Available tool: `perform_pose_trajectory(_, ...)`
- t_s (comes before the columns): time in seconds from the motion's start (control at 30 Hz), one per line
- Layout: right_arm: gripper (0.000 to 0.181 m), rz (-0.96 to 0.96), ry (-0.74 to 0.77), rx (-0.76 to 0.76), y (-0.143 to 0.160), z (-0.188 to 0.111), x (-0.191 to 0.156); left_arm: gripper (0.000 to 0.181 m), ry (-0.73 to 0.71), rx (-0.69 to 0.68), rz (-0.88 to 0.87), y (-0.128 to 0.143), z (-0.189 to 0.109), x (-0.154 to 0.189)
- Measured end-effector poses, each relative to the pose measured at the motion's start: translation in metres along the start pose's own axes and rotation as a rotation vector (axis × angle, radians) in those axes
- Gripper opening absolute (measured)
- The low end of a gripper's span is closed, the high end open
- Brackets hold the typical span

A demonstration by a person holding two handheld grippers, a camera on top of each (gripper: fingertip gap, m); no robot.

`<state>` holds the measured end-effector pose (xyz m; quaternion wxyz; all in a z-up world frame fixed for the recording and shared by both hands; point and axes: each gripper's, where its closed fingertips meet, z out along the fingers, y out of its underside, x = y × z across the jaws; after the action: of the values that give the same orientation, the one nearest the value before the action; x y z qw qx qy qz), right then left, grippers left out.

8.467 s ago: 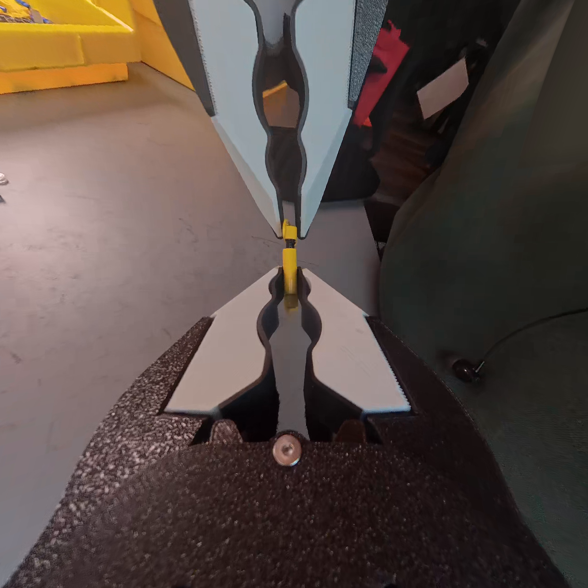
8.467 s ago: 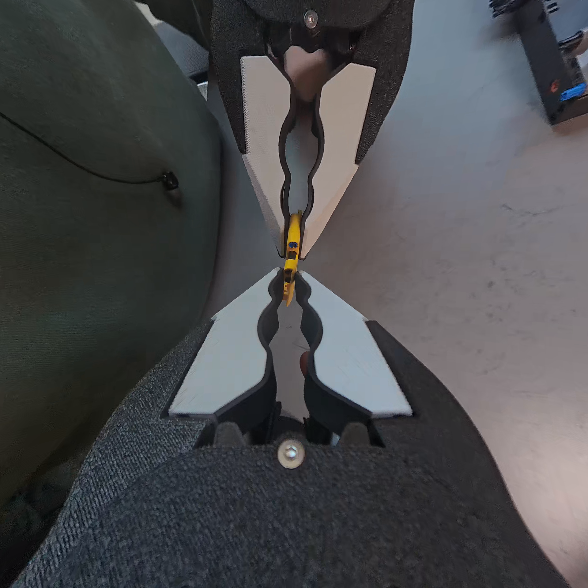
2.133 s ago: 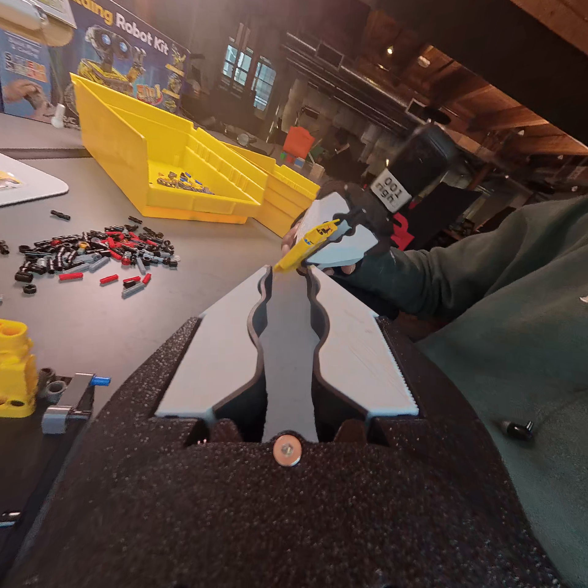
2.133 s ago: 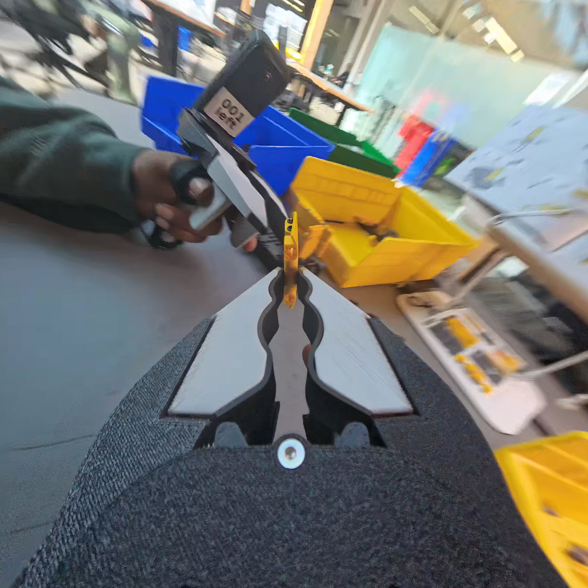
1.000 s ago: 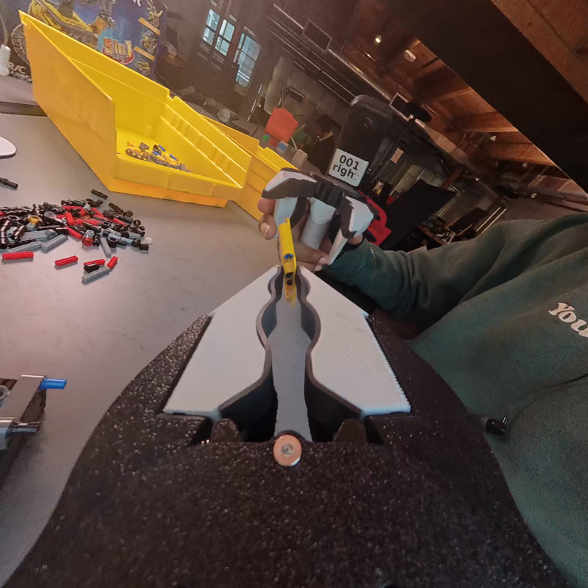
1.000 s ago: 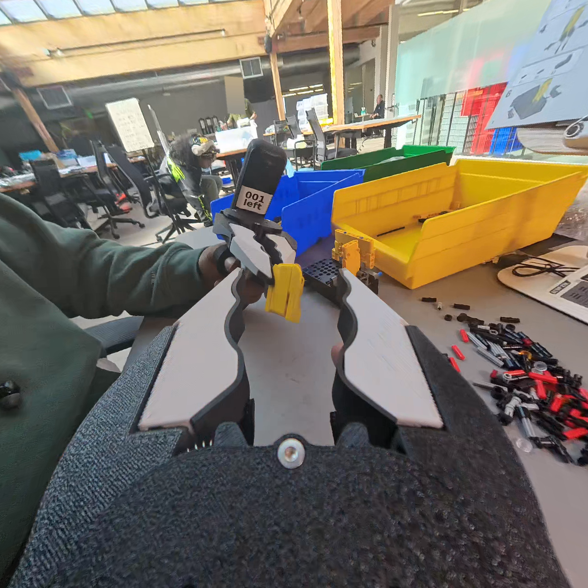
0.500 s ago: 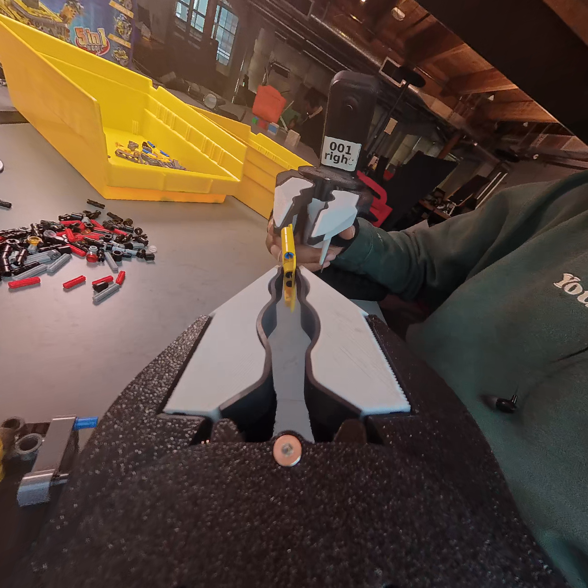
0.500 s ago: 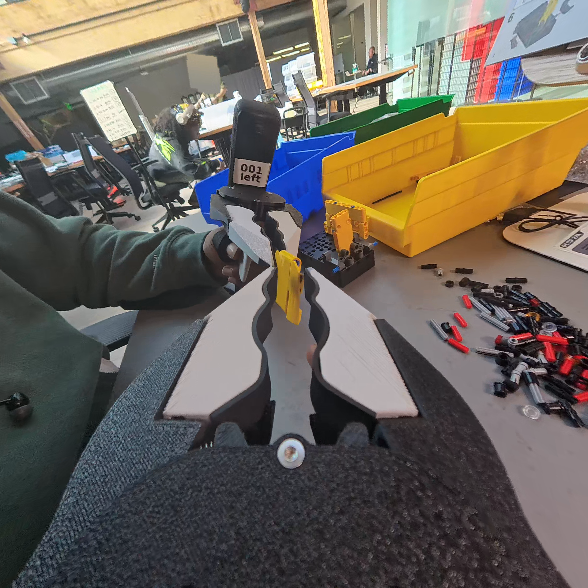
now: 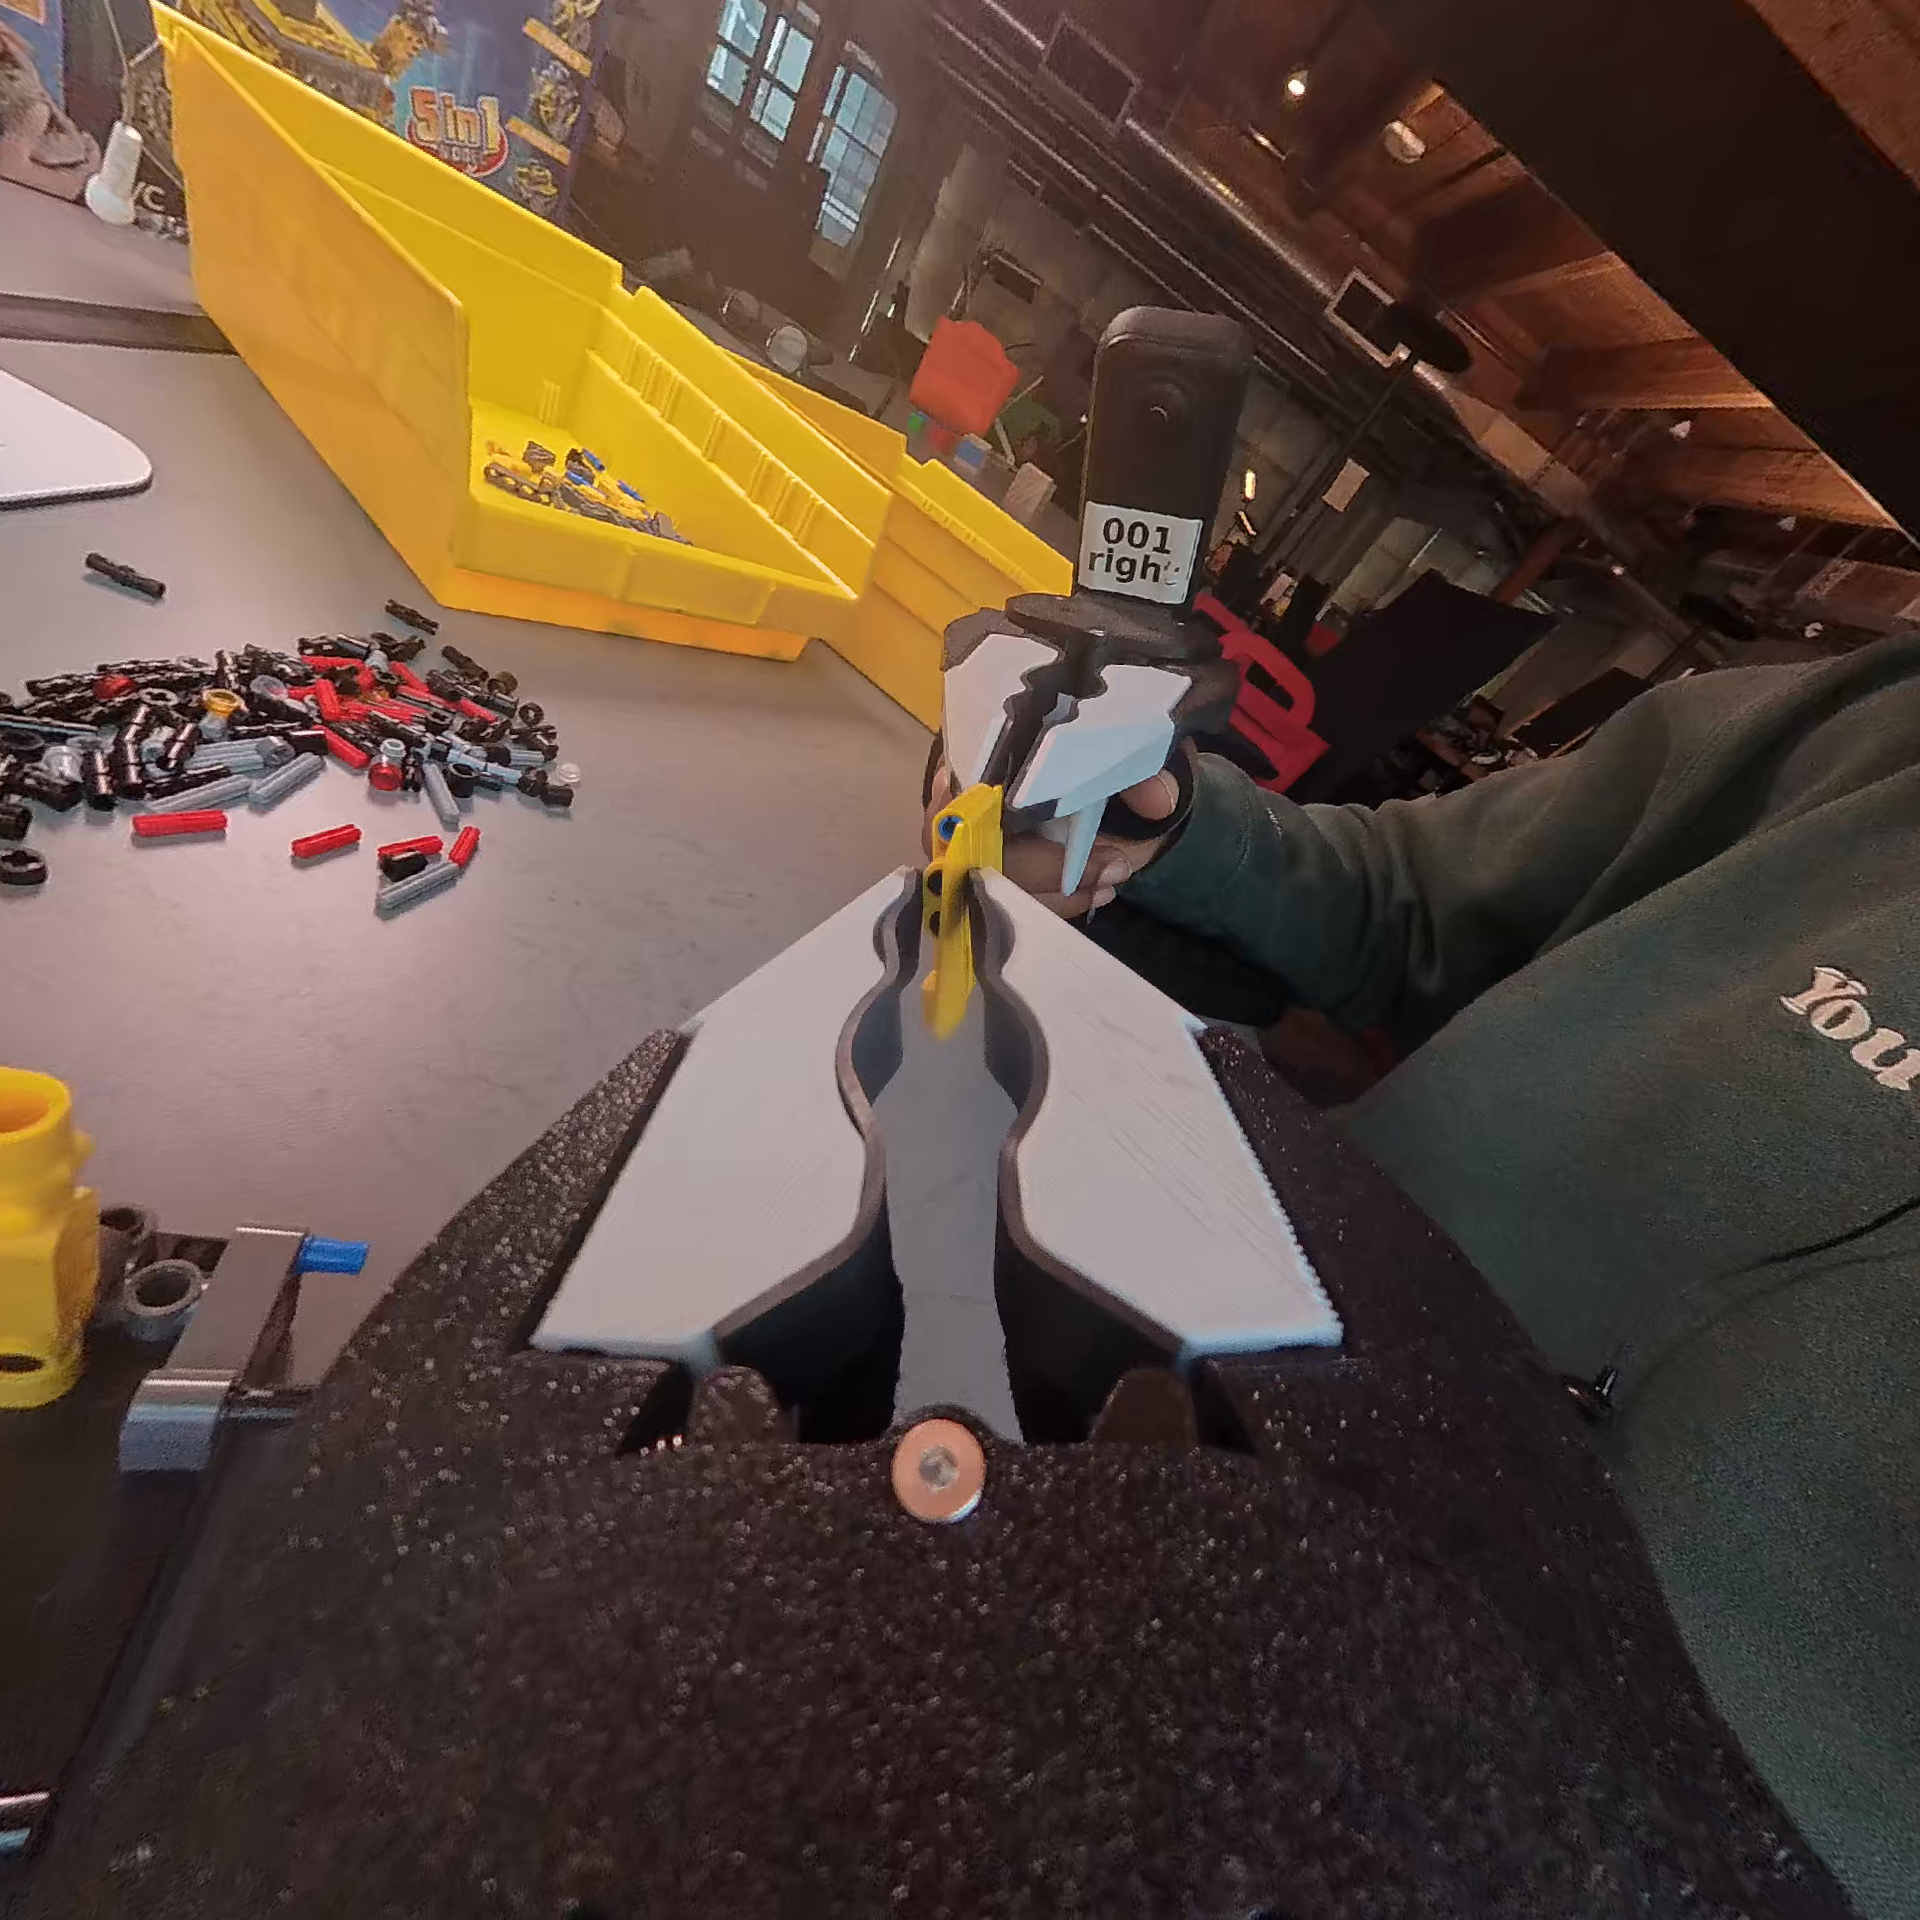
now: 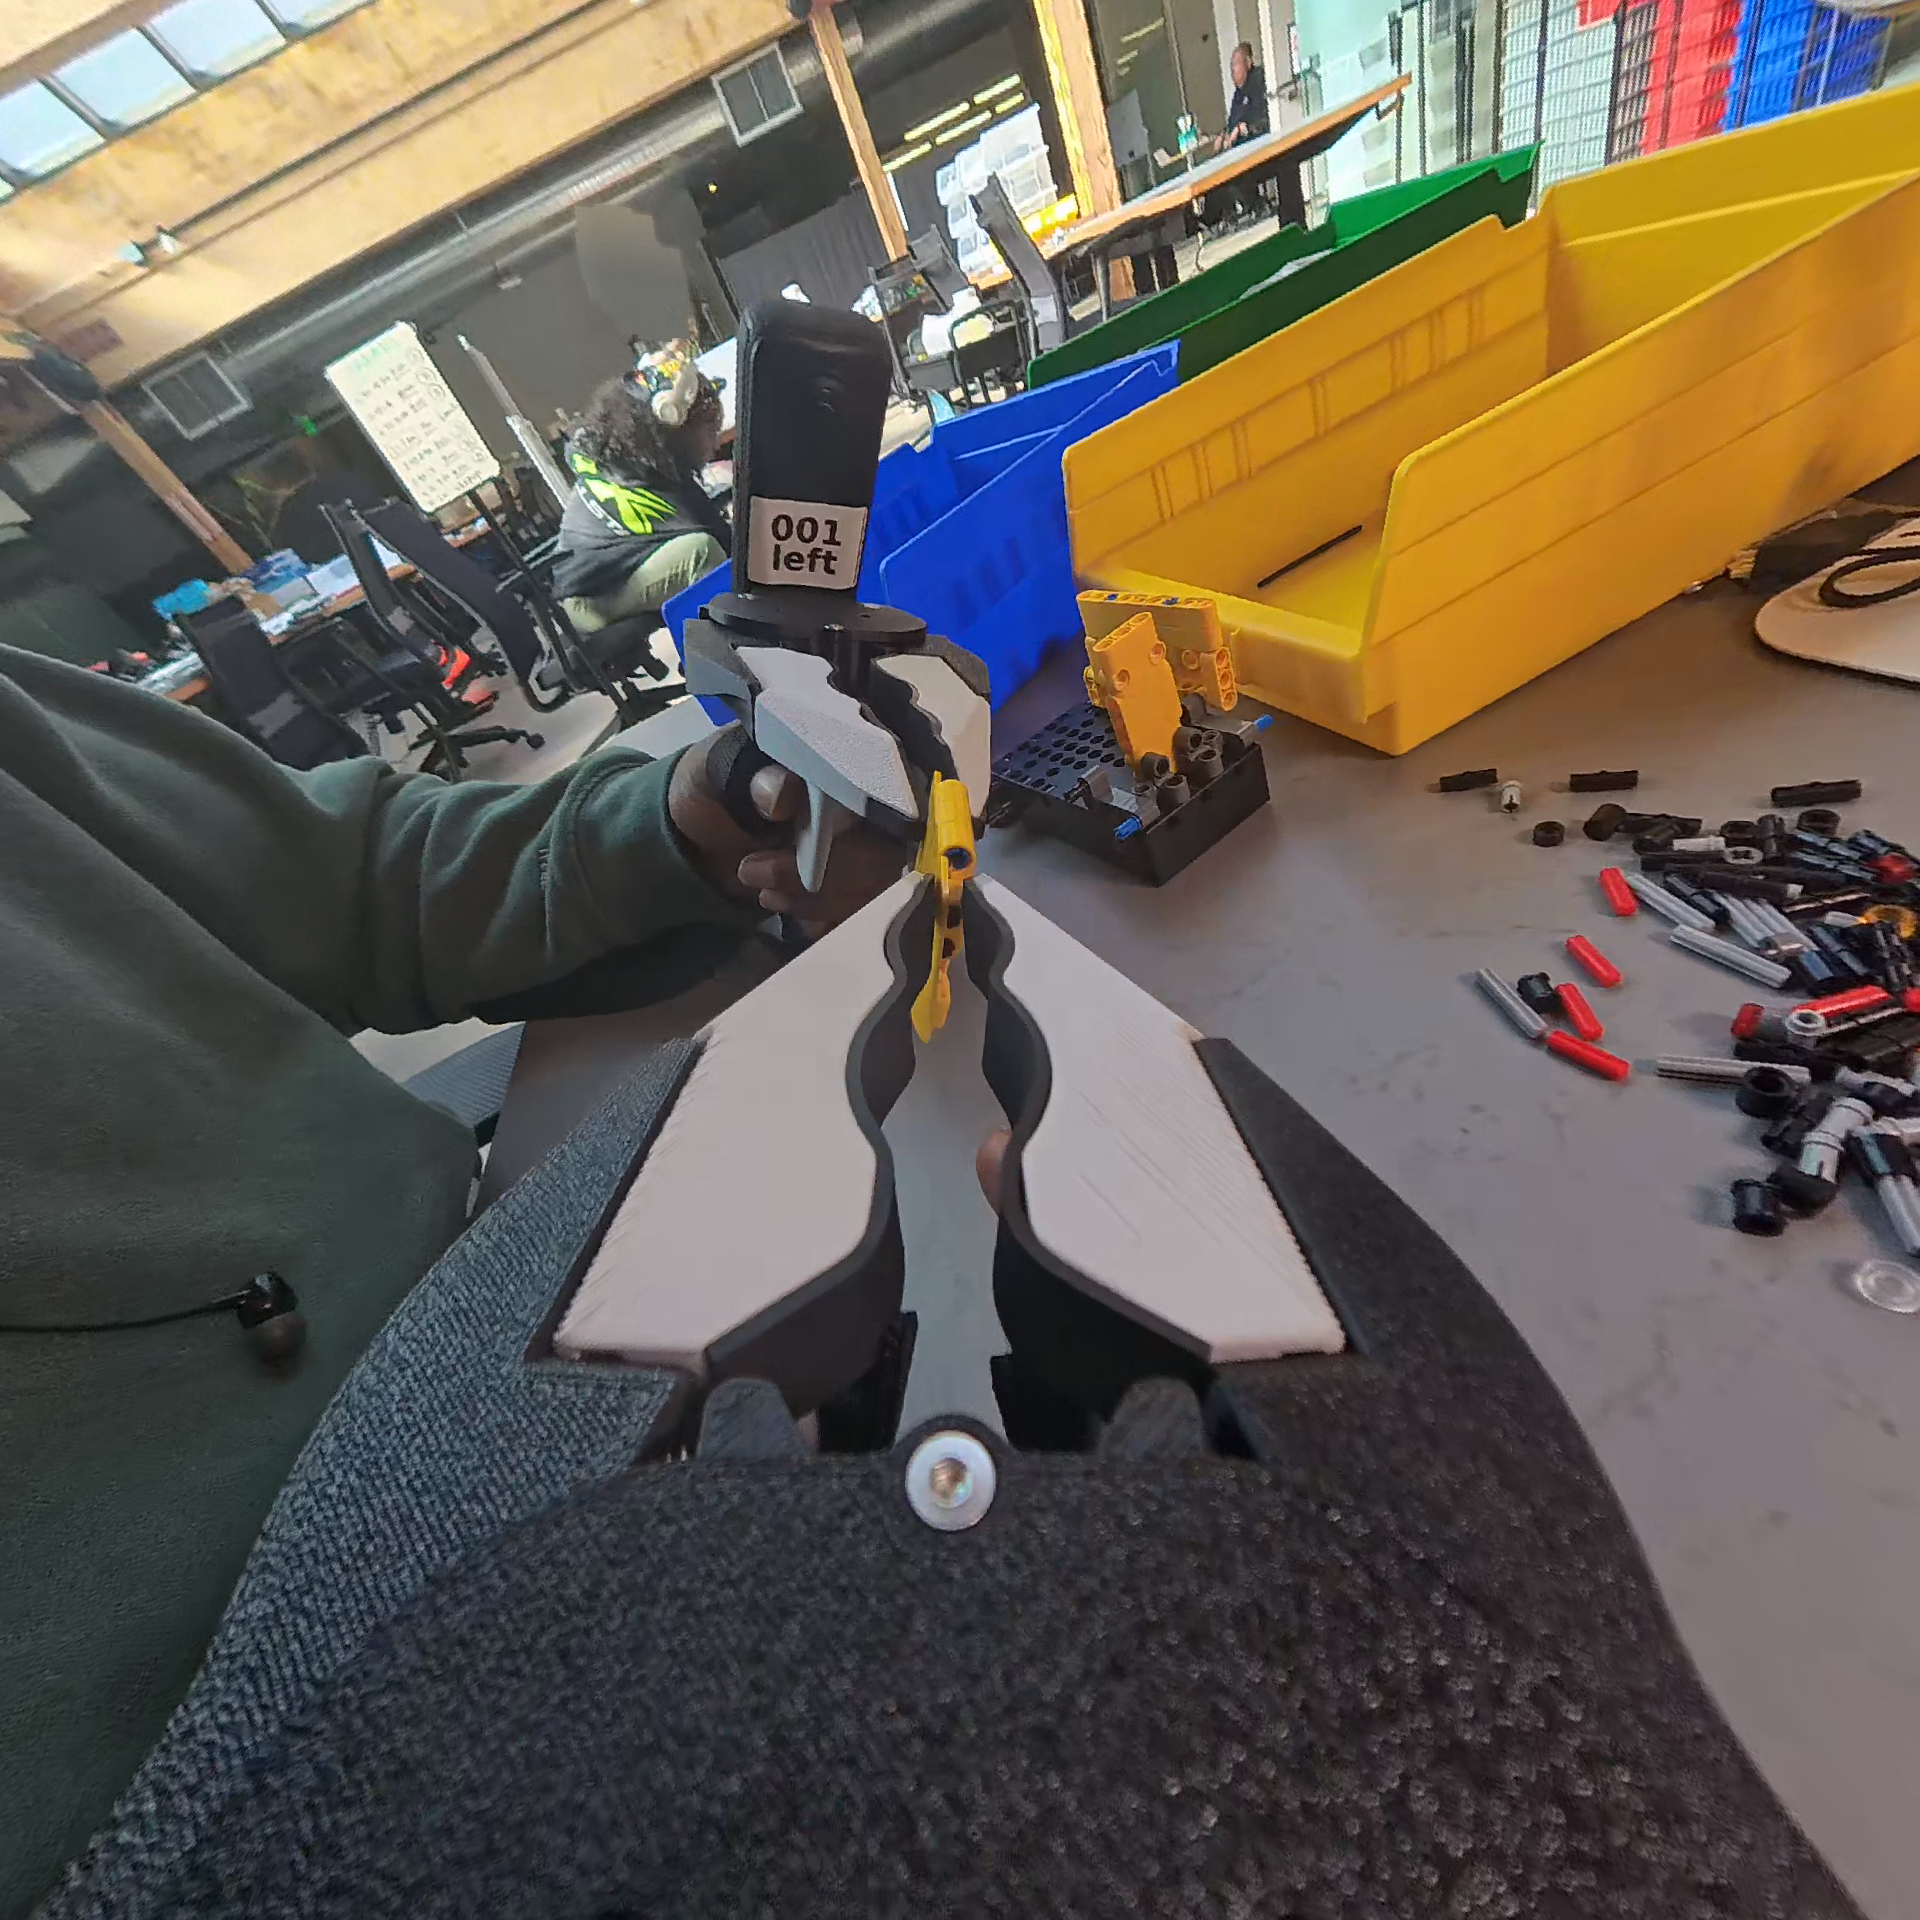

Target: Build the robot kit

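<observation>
Pinching one flat yellow plastic beam (image 9: 951, 914) between both grippers' smooth white fingers (image 10: 790, 1122)

Ahead of my left gripper (image 9: 948, 883) the grey table (image 9: 312, 1018) lay bare, with passing room up to the scattered small parts (image 9: 260, 738) and yellow bin (image 9: 582, 457) beyond. The right gripper (image 10: 951, 883) met it tip to tip, blocking the way forward. A black baseplate model (image 10: 1132, 769) crowded the right.
</observation>
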<state>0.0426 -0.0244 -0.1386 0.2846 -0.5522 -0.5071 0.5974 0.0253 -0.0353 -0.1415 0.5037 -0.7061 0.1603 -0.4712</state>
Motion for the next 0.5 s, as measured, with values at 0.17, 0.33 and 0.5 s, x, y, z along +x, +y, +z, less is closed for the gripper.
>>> perform_pose_trajectory(0.17,0.001,0.038,0.03,-0.036,0.005,-0.002,0.006,0.0,-0.127,-0.054,0.038,0.006,-0.006,-0.017)
perform_pose_trajectory(0.33,0.001,0.144,0.087,-0.203,0.035,-0.005,0.022,0.006,-0.212,-0.124,0.159,0.009,-0.013,-0.025)
perform_pose_trajectory(0.5,0.002,0.183,0.151,-0.349,0.063,-0.007,0.033,0.025,-0.264,-0.185,0.243,0.018,-0.008,-0.028)
